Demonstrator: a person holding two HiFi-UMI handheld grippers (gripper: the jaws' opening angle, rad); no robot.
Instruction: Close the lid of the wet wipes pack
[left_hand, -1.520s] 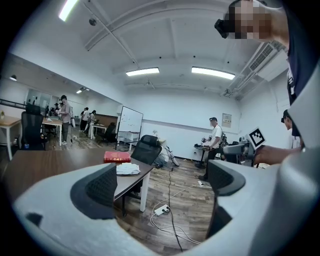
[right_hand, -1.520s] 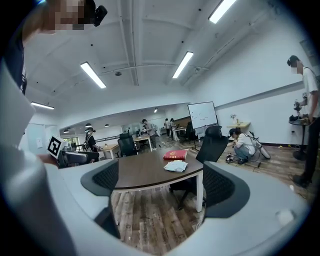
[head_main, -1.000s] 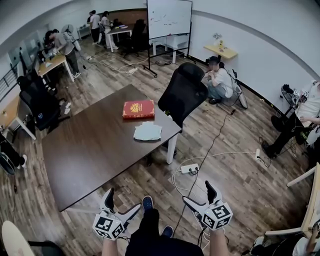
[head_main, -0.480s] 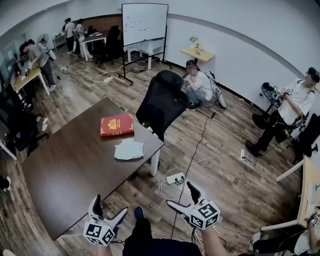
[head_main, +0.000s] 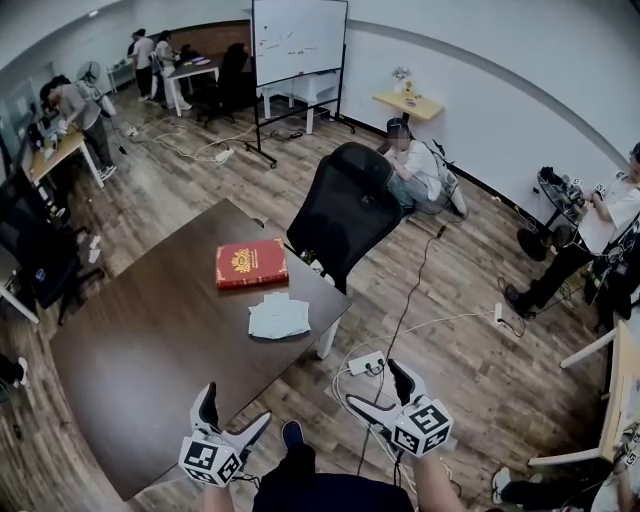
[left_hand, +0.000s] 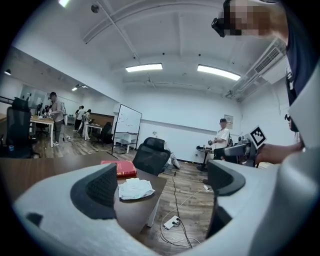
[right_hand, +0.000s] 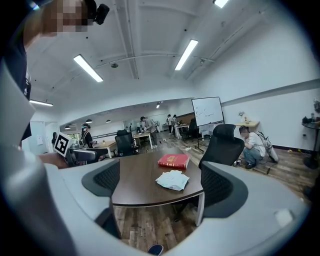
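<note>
The wet wipes pack (head_main: 278, 316) is a white, flat pack lying near the right corner of the dark brown table (head_main: 150, 340). Its lid is too small to make out. The pack also shows in the left gripper view (left_hand: 134, 188) and the right gripper view (right_hand: 172, 180), well beyond the jaws. My left gripper (head_main: 235, 410) and right gripper (head_main: 377, 388) hang over the floor on my side of the table, both open with nothing between the fingers. Each points roughly level toward the table; the left gripper (left_hand: 162, 182) and right gripper (right_hand: 161, 180) frame it.
A red book (head_main: 251, 263) lies on the table behind the pack. A black office chair (head_main: 345, 210) stands at the table's far corner. A power strip (head_main: 366, 363) and cables lie on the wood floor near my right gripper. Several people sit or stand around the room.
The table and pack have drawn nearer and shifted in the head view as I walk toward them. Both grippers stay open and empty.
</note>
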